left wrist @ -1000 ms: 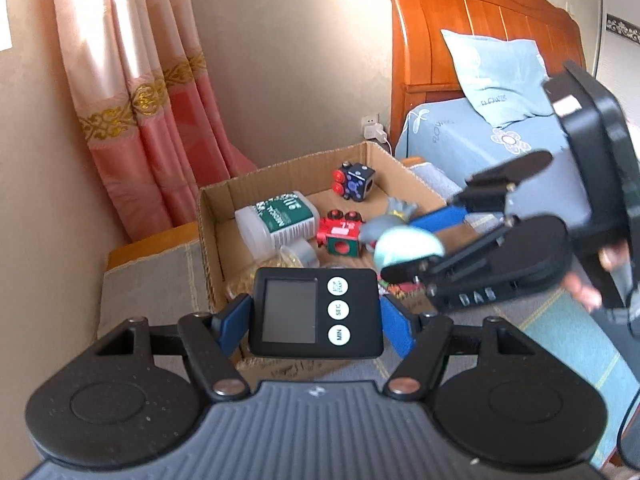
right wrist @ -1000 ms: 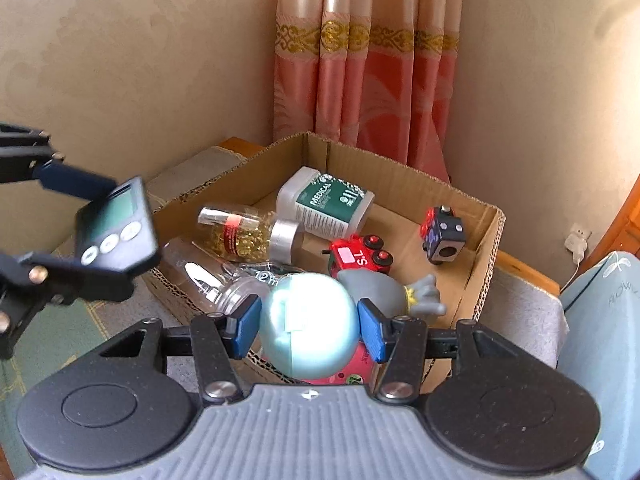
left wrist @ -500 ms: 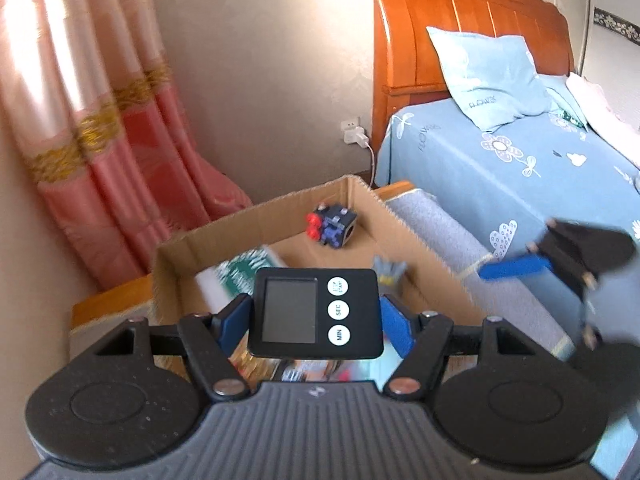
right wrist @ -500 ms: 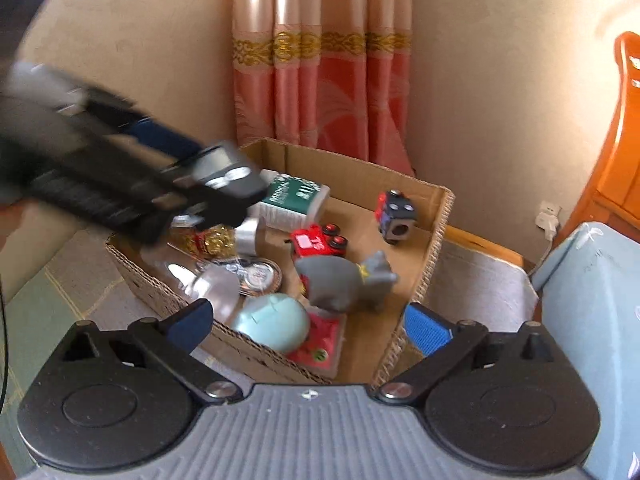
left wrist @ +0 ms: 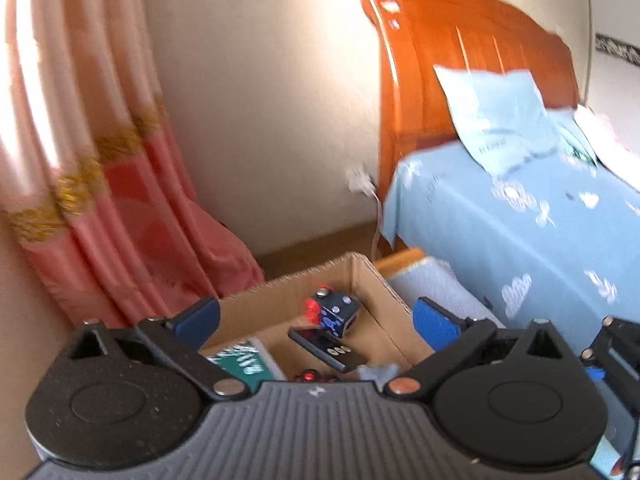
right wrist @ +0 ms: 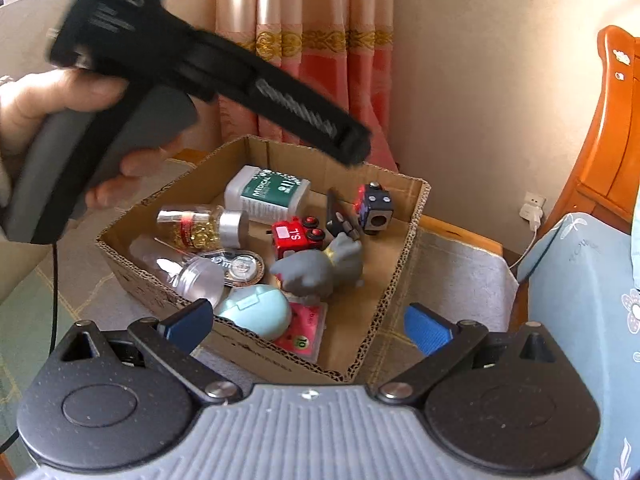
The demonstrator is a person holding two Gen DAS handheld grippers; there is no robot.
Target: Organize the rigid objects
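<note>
An open cardboard box (right wrist: 416,216) holds the sorted items. My left gripper (left wrist: 316,318) hovers above it, its jaws opening wide with nothing between them. Below it the black timer (left wrist: 326,348) lies in the box, leaning on the dark cube with red knobs (left wrist: 336,314). My right gripper (right wrist: 308,324) stands open and empty at the box's near edge. Just inside that edge rests the teal egg-shaped case (right wrist: 256,312). The timer (right wrist: 338,218) stands tilted beside the cube (right wrist: 374,210).
The box also holds a green-label bottle (right wrist: 268,192), a capsule bottle (right wrist: 200,226), a clear jar (right wrist: 188,272), a red toy car (right wrist: 294,236) and a grey figurine (right wrist: 320,264). A hand (right wrist: 48,100) holds the left tool over the box. A bed (left wrist: 520,220) is at right, curtains (left wrist: 100,200) behind.
The left gripper swung over the box and let go of the timer, which now lies inside. The right gripper opened and dropped the teal case into the box.
</note>
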